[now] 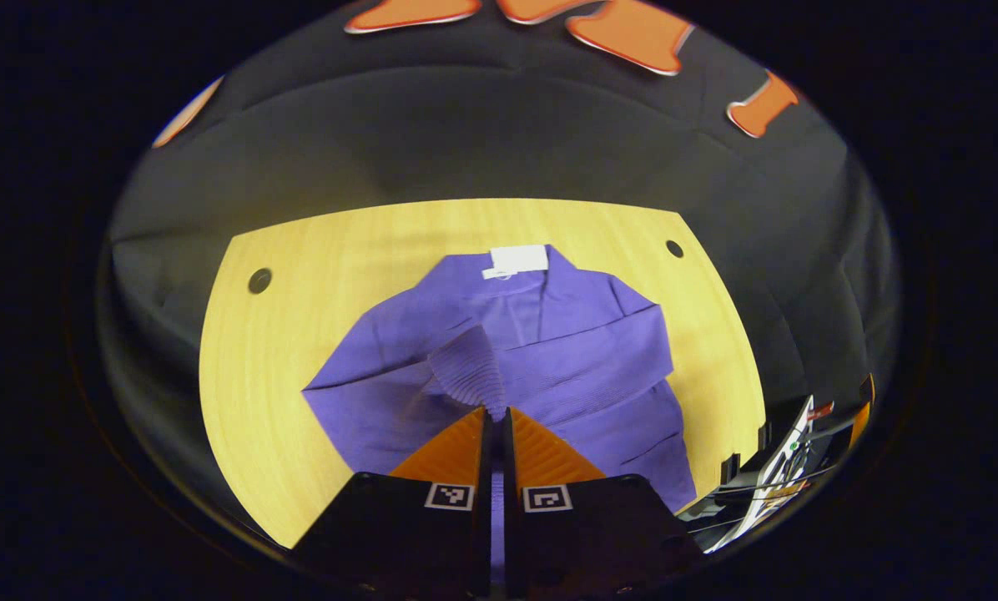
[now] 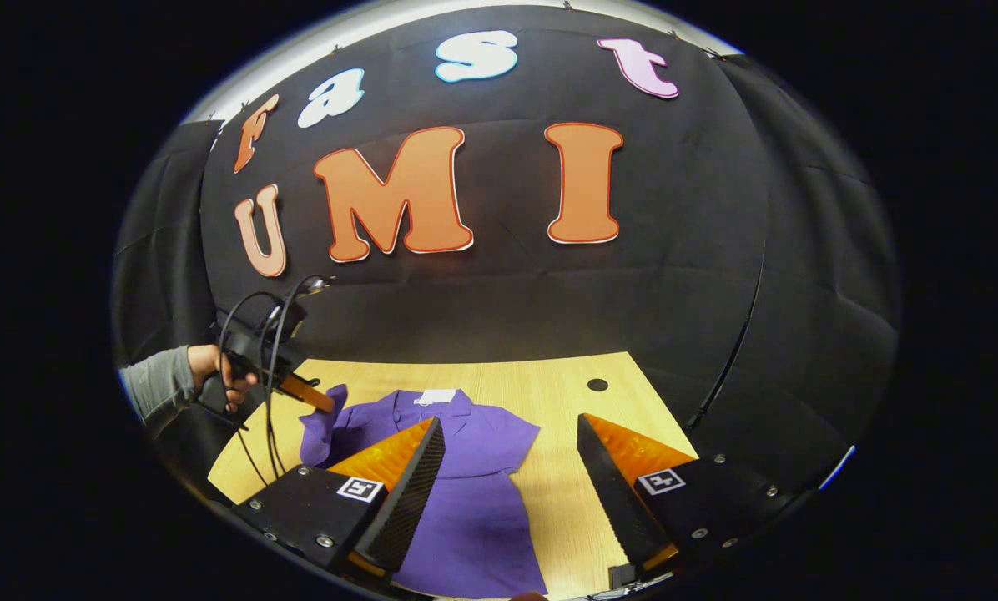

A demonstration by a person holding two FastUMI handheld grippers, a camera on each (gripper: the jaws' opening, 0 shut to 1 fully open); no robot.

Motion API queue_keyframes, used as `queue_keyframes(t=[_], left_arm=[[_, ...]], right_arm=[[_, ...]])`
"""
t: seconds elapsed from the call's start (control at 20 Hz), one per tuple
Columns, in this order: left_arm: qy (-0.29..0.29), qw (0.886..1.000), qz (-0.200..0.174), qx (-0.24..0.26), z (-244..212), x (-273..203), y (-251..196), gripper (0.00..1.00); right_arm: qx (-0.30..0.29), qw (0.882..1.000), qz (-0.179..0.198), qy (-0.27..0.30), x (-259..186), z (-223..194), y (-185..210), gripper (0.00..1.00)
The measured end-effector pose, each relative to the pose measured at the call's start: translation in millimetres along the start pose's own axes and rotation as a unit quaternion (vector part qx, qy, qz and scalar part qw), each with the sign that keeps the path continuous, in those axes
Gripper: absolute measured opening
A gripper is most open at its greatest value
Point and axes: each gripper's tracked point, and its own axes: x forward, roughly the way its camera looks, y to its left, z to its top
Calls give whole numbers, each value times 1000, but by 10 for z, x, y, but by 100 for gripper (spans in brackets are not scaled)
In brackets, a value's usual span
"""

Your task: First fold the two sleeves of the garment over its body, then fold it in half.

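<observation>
Purple garment [image 1: 541, 367] flat on the wooden table [image 1: 274, 351], collar and white tag [image 1: 516, 260] at the far edge, hem toward the person. Long axis runs away from the holder, near to far.

Left gripper [image 1: 496, 413]: fingers pressed together on the ribbed cuff [image 1: 470, 367] of one sleeve. In the left gripper view the cuff bunches right at the tips, lifted over the body of the garment. In the right gripper view the same tool shows farther off, held in a hand [image 2: 224, 376] with a grey sleeve [image 2: 157, 384], raising a flap of purple cloth [image 2: 322, 421] off the garment's near-left side. So the sleeve hangs from the fingers and the chest panel lies directly ahead and below them.

Right gripper [image 2: 507, 467]: fingers wide apart, nothing between them, hovering above the table beside the garment's other edge. The second sleeve already seems to lie across the chest, though the folds are hard to read.

Judgement: sleeve fold in progress. The coming move likely turns on carrying the cuff inward, across the long axis, and laying it on the chest. The left tool is the nearer one and already has the cloth; the halving fold is not yet done.
</observation>
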Motion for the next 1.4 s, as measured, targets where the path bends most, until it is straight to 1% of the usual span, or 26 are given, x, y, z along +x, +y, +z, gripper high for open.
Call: queue_keyframes(t=[0.2, 0.35, 0.5, 0.55, 0.6, 0.65, 0.7, 0.8, 0.85, 0.9, 1.05, 1.1, 1.15, 1.25, 1.4], left_arm=[[9, 998, -18, 54, 300, 239, -651, 7], [9, 995, -29, 100, 473, 406, -1114, 7], [-10, 991, -22, 131, 650, 593, -1384, 7], [-15, 990, -26, 136, 665, 620, -1467, 8], [-26, 989, -31, 140, 693, 641, -1529, 13], [-35, 989, -39, 141, 697, 625, -1609, 29], [-46, 988, -45, 141, 699, 579, -1656, 49], [-65, 987, -36, 146, 672, 508, -1622, 88], [-75, 986, -26, 146, 669, 447, -1576, 96], [-92, 985, -15, 142, 653, 351, -1520, 93], [-147, 981, 3, 127, 601, 49, -1375, 94], [-172, 977, 15, 126, 586, -61, -1287, 95], [-196, 972, 34, 128, 568, -176, -1147, 94], [-242, 959, 70, 127, 515, -414, -964, 96], [-296, 944, 97, 110, 335, -753, -831, 96]], right_arm=[[12, 1000, -3, 1, -40, -38, -90, 95], [17, 1000, -6, 5, -29, -64, -137, 95], [10, 1000, -11, 9, -8, -93, -218, 95], [10, 1000, -14, 11, -10, -100, -249, 95], [10, 1000, -13, 11, -12, -104, -274, 95], [11, 1000, -15, 12, -7, -107, -289, 95], [11, 1000, -14, 12, 4, -111, -299, 95], [12, 1000, -12, 16, 36, -124, -309, 95], [10, 1000, -10, 17, 42, -130, -303, 95], [6, 1000, -8, 16, 61, -138, -298, 95], [-1, 1000, 0, 10, 103, -126, -233, 95], [-5, 1000, 2, 6, 124, -119, -202, 95], [-9, 1000, 4, 2, 151, -114, -173, 95], [-22, 1000, 2, -5, 199, -121, -130, 94], [-29, 999, 7, -21, 250, -92, -46, 95]])
